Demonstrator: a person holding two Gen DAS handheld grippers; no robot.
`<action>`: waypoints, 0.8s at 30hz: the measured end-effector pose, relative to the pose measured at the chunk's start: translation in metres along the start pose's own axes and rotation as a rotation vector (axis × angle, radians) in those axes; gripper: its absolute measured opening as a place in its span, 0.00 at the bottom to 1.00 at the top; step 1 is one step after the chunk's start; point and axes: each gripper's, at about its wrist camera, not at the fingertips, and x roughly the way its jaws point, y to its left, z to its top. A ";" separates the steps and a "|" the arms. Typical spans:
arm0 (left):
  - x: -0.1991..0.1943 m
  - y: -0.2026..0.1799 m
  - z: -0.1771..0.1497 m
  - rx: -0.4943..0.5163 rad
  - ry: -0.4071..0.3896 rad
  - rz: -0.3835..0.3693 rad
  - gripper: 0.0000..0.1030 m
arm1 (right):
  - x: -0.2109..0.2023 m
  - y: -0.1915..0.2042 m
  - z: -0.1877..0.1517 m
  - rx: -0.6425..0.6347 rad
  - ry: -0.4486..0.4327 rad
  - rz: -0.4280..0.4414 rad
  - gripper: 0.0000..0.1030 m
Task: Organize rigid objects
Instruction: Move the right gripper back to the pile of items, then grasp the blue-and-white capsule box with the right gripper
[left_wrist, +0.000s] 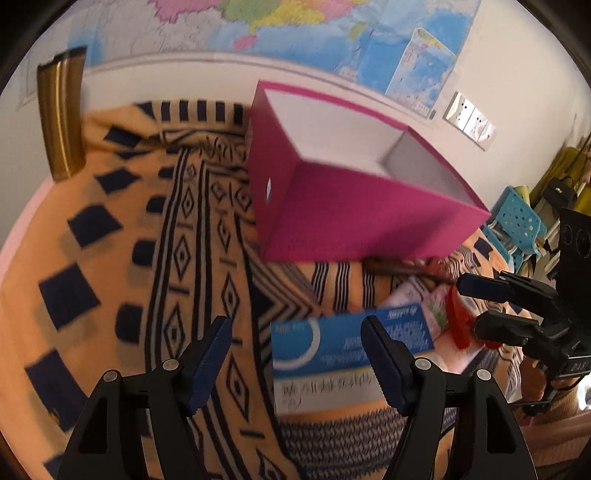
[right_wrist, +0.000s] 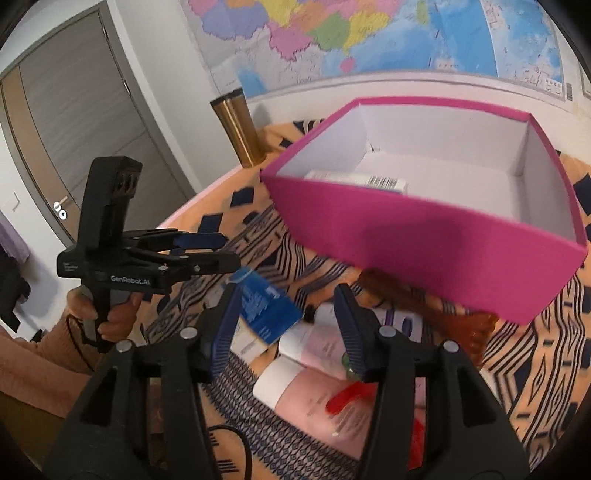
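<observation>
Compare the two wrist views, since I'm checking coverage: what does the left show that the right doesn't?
Only the left wrist view shows the wall sockets and teal baskets. Only the right shows the door, the pink tube and a barcoded item inside the box. Both show the magenta box, blue carton, gold tumbler and wall map.

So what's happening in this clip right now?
A person is tidying small items on a patterned cloth into a pink box. One barcoded carton already lies inside. Both grippers are open and empty: the left gripper hovers over a blue carton, the right gripper over a pile of pink tubes and a red object.
</observation>
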 end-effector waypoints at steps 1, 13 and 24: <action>0.000 0.000 -0.003 -0.005 0.005 -0.003 0.72 | 0.001 0.002 -0.002 0.002 0.004 0.008 0.52; 0.001 0.005 -0.025 -0.038 0.069 -0.092 0.72 | 0.027 0.008 -0.018 0.054 0.051 0.059 0.52; 0.008 -0.010 -0.028 0.000 0.081 -0.139 0.72 | 0.035 0.004 -0.021 0.085 0.062 0.049 0.39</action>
